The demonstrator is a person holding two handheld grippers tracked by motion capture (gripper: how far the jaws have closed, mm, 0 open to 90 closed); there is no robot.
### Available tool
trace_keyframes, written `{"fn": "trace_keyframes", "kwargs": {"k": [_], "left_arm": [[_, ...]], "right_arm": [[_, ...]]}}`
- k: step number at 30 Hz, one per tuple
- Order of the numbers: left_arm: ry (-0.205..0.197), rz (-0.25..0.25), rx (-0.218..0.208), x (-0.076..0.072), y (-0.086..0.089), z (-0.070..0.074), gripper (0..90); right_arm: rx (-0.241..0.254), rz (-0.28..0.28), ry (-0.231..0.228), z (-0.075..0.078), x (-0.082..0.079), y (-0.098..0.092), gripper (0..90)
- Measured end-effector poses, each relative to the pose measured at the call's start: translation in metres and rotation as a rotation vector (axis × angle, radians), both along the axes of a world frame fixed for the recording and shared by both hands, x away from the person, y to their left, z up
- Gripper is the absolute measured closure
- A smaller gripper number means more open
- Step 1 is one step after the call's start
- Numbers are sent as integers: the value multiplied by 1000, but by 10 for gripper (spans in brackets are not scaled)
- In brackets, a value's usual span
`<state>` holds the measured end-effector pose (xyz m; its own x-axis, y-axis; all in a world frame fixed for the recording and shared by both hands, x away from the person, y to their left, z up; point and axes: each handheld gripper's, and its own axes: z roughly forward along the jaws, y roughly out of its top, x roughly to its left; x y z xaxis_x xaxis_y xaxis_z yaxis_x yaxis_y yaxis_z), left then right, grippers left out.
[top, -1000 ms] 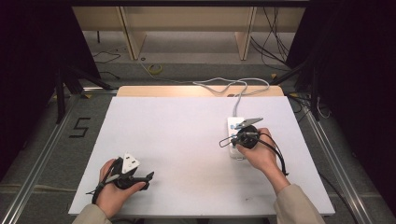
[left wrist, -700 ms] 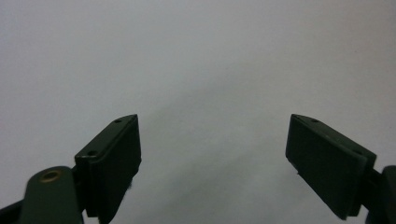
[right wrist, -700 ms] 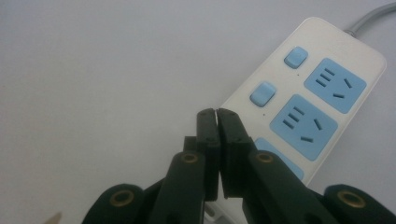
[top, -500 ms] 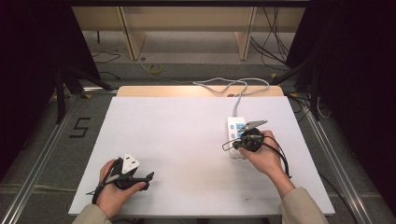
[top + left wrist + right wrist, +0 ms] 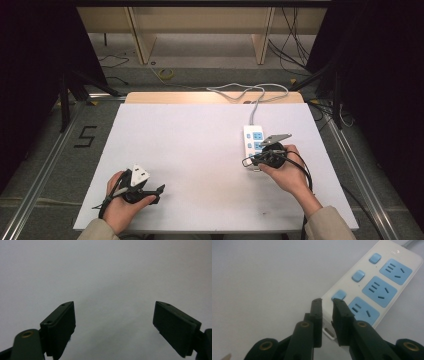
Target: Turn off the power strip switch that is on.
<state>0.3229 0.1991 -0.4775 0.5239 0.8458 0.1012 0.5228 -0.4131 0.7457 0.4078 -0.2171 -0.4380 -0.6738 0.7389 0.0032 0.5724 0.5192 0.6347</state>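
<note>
A white power strip [image 5: 254,137] with three blue sockets and three blue switches lies on the right half of the white table [image 5: 190,145]. My right gripper [image 5: 248,161] is over its near end. In the right gripper view the power strip [image 5: 348,288] runs away to the upper right. There the right gripper [image 5: 327,301] has a narrow gap between its jaws, which have just been opening, with nothing in it. One fingertip [image 5: 338,305] rests at the nearest blue switch [image 5: 338,294]. My left gripper [image 5: 159,192] sits open near the table's front left, and in the left gripper view the left gripper [image 5: 113,307] has only bare table between its jaws.
The strip's grey cable [image 5: 250,92] loops off the far edge of the table. Wooden shelving legs [image 5: 262,35] and floor cables lie beyond. A floor mark shaped like a 5 [image 5: 86,136] lies left of the table.
The right hand has shifted slightly toward the person along the strip's near end. The left hand has stayed in place.
</note>
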Motion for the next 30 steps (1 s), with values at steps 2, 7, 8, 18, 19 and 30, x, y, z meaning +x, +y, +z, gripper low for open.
{"fn": "trace_keyframes", "kwargs": {"k": [2,7,8,18,19,30], "left_arm": [[1,0,-1,0,0,0,180],[1,1,-1,0,0,0,180],[2,1,-2,0,0,0,180],[2,1,-3,0,1,0,180],[2,1,-2,0,1,0,180],[3,2,-1,-1,1,0,179]], "right_arm": [[2,-2,3,0,-2,-2,779],[5,-1,-1,1,-8,-8,759],[4,-1,-1,2,-9,-9,753],[16,-7,-4,-4,-19,-19,682],[17,-6,-4,-5,-20,-20,672],[24,-7,-35,-10,-30,-29,571]]}}
